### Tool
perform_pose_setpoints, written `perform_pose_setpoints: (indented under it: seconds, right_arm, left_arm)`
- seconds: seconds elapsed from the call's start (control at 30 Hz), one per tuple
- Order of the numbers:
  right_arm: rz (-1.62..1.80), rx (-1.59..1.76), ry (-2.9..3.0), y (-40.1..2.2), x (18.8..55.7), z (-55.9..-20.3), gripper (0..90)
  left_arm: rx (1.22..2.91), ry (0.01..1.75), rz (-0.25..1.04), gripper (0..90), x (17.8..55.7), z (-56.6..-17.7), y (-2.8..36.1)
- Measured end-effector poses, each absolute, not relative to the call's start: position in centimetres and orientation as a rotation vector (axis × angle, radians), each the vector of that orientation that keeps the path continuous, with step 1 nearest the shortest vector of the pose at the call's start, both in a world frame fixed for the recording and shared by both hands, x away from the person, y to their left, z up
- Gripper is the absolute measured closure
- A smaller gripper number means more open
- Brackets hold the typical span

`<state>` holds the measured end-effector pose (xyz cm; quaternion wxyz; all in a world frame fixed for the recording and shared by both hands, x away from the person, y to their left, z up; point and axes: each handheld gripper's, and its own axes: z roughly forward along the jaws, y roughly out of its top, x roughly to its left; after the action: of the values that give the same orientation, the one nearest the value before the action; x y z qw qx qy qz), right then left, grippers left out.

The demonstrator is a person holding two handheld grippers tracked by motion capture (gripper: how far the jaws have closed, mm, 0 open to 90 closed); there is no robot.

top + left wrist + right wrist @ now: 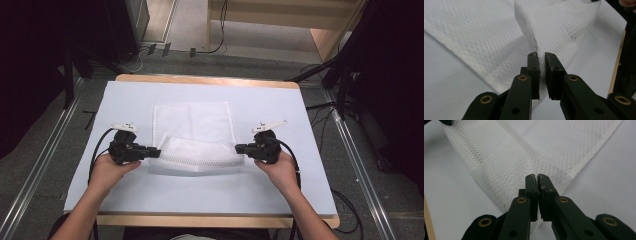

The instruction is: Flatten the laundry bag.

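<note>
A white mesh cloth (196, 134) lies on the white table cover, its near edge lifted and curled back over the flat far part. My left gripper (156, 151) is shut on the cloth's near left corner (541, 37), the fabric pinched between the black jaws. My right gripper (239, 148) is shut on the near right corner of the cloth (524, 157). Both grippers hold their corners slightly above the table, with the raised fold of cloth spanning between them.
The white cover (150, 190) spreads over a wooden table whose edge (215, 220) runs along the near side. Cables trail from both grippers. Metal rails (45, 165) flank the table, and a wooden frame (280, 20) stands beyond it.
</note>
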<state>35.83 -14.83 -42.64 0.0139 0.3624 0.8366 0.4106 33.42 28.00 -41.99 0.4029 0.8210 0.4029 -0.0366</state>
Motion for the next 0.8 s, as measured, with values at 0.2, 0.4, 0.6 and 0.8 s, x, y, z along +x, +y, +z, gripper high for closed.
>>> perform_pose_setpoints:
  seconds: [0.2, 0.4, 0.6, 0.8]
  right_arm:
    - [1.251, 1.134, 2.643, -15.0, 35.0, -43.4, 81.8]
    - [1.323, 1.161, 2.552, -15.8, 35.9, -42.5, 75.1]
    - [1.315, 1.180, 2.513, -15.4, 38.0, -42.9, 72.9]
    - [1.232, 1.217, 2.523, -14.4, 40.2, -44.3, 69.9]
  left_arm:
    - [2.080, 1.048, -0.101, 76.3, 32.8, -42.4, 28.7]
    - [2.031, 1.092, 0.000, 72.5, 33.7, -40.9, 29.9]
    - [2.046, 1.180, 0.037, 70.9, 36.1, -41.9, 30.3]
    - [2.067, 1.262, 0.015, 68.8, 37.5, -43.6, 29.9]
